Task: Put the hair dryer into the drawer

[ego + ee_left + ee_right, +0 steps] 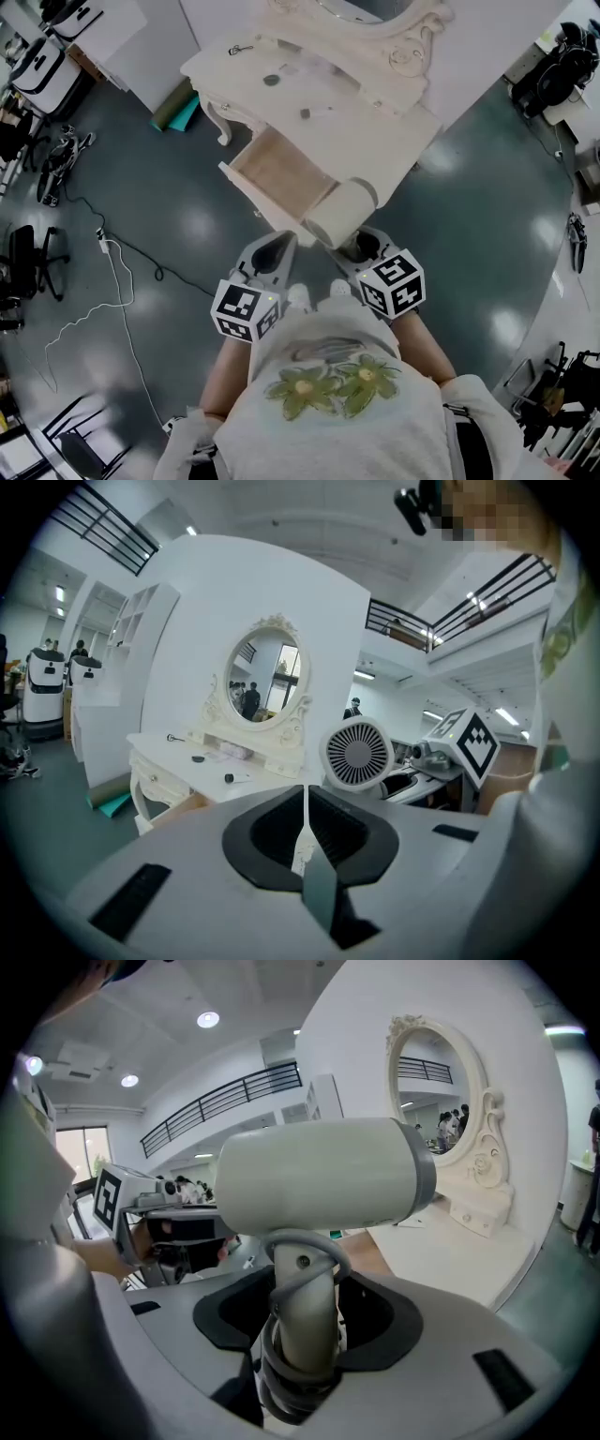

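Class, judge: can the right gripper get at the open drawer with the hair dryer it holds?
Probably yes: the drawer stands pulled out just ahead of the right gripper, and nothing lies between it and the hair dryer.

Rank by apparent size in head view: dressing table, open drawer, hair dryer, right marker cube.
1. dressing table
2. drawer
3. hair dryer and right marker cube: these look about alike, and the cube sits nearer the camera, so they are not ranked.
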